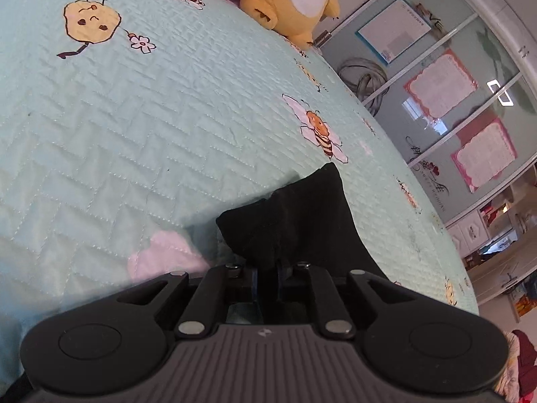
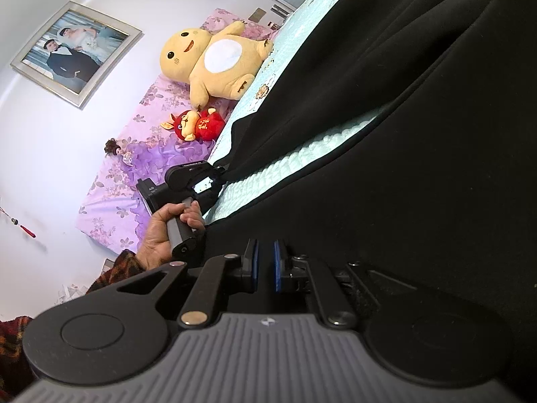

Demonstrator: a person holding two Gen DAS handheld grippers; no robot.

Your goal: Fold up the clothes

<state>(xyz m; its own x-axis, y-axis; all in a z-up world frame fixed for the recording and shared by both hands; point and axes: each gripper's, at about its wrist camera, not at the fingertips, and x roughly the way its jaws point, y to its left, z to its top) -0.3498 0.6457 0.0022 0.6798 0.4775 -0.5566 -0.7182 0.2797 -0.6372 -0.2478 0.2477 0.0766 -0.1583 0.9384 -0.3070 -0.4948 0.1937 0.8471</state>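
Garment gripped at two points, fold barely begun

Fold progress looked early. The black garment (image 2: 419,107) lay spread across the mint quilted bed (image 1: 100,127), draped in long loose ridges with a strip of quilt showing between two of its edges in the right wrist view. No squared stack or finished crease showed anywhere.

Your left gripper (image 1: 266,277) had its fingers closed on a bunched corner of the black cloth, which stood up in a dark wad just ahead of the pads in the left wrist view. From the right wrist view that same gripper (image 2: 220,171) sat at the garment's far edge, your hand (image 2: 164,231) wrapped on its handle.

Your right gripper (image 2: 265,265) had its blue pads nearly together. The cloth crowded against its right side, but you could not tell from this view whether fabric was pinched between them.

Judgement: both ends appeared to be taken up, so the grasp stage was done or nearly so. Carrying one edge over to meet the other, flattening, and any second fold all remained.

Yellow plush toy (image 2: 214,60) and red plush toy (image 2: 198,124) sat at the bed's head, well apart from the work.
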